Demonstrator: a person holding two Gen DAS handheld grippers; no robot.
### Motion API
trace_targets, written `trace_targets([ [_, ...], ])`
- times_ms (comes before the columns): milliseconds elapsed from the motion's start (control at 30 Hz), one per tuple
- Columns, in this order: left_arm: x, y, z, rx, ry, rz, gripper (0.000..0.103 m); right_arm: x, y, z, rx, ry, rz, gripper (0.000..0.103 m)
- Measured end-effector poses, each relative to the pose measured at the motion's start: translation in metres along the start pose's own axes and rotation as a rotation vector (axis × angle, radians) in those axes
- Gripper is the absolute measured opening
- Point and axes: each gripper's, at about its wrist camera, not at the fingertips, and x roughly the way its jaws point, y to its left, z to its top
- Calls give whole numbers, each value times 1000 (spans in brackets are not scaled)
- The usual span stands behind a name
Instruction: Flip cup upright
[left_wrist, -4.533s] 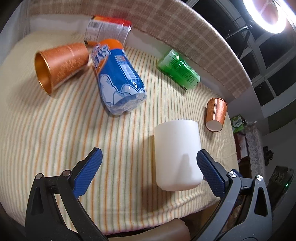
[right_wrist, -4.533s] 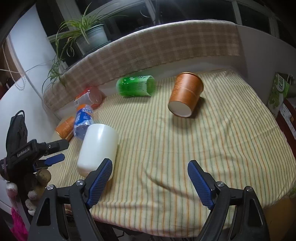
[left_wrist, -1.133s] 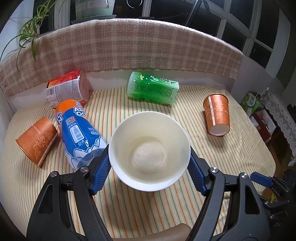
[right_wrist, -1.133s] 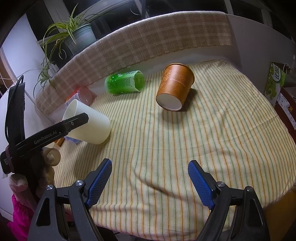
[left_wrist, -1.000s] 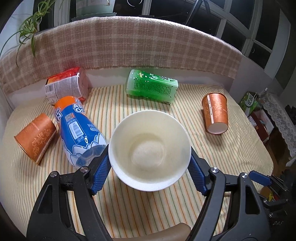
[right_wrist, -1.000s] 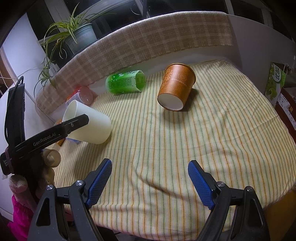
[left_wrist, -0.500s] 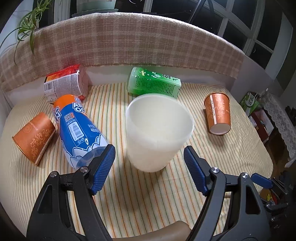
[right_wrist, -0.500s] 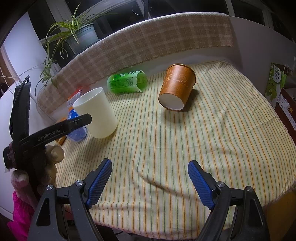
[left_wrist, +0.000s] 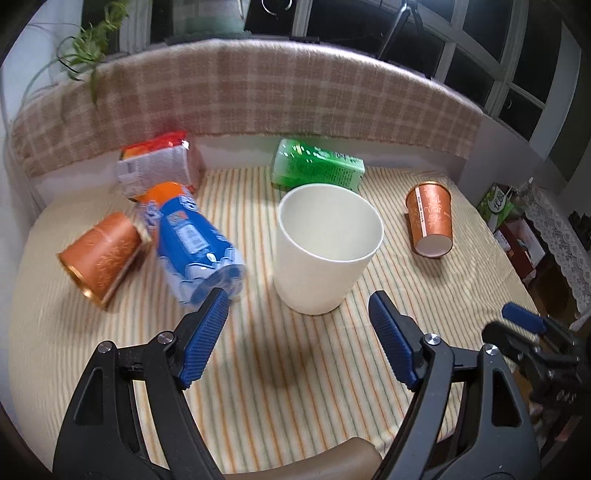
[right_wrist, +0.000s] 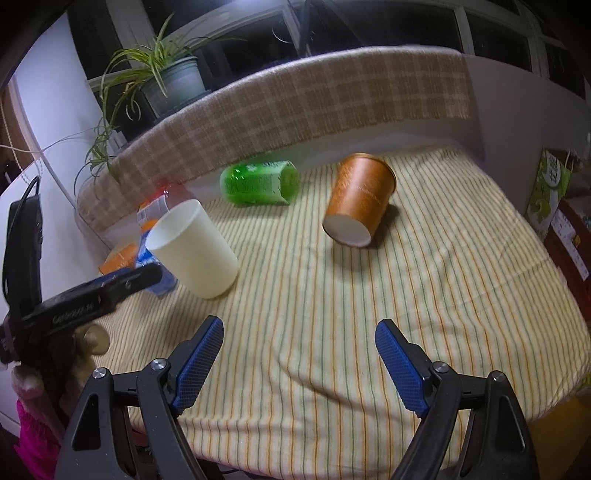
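Note:
A white cup (left_wrist: 325, 247) stands upright, mouth up, on the striped cloth; it also shows in the right wrist view (right_wrist: 194, 249). My left gripper (left_wrist: 299, 338) is open and empty, drawn back just in front of the cup, not touching it. My right gripper (right_wrist: 299, 363) is open and empty over the cloth's front middle. An orange paper cup (right_wrist: 360, 199) lies on its side beyond the right gripper; it shows in the left wrist view (left_wrist: 430, 221). Another orange cup (left_wrist: 101, 253) lies on its side at the left.
A blue bottle (left_wrist: 190, 240), a red-white packet (left_wrist: 159, 168) and a green bottle (left_wrist: 317, 171) lie on the cloth behind the cup. A plaid-covered ledge (left_wrist: 258, 99) bounds the back. The table edge (right_wrist: 554, 387) drops off at right. A potted plant (right_wrist: 166, 79) stands on the ledge.
The left gripper turned the white cup upright, set it on the cloth, opened and pulled back from it. The right gripper stayed nearly still.

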Motion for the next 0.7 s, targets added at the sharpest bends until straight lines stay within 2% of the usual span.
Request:
trace_targets([
  [233, -37, 8, -6, -25, -82, 30, 81, -6, 21, 13, -70, -60, -12, 90],
  [400, -63, 14, -10, -32, -156, 87, 82, -6, 34, 20, -103, -88, -13, 91],
  [467, -72, 16, -12, -27, -190, 114, 91, -7, 39, 22, -114, -101, -15, 91],
  [533, -83, 18, -16, -21, -232, 142, 93, -8, 44, 23, -127, -117, -24, 92],
  [633, -95, 19, -20, -7, -276, 188, 93, -12, 51, 26, -143, -153, -38, 103],
  [700, -101, 20, -23, 1, -294, 214, 98, -14, 55, 27, -158, -170, -54, 103],
])
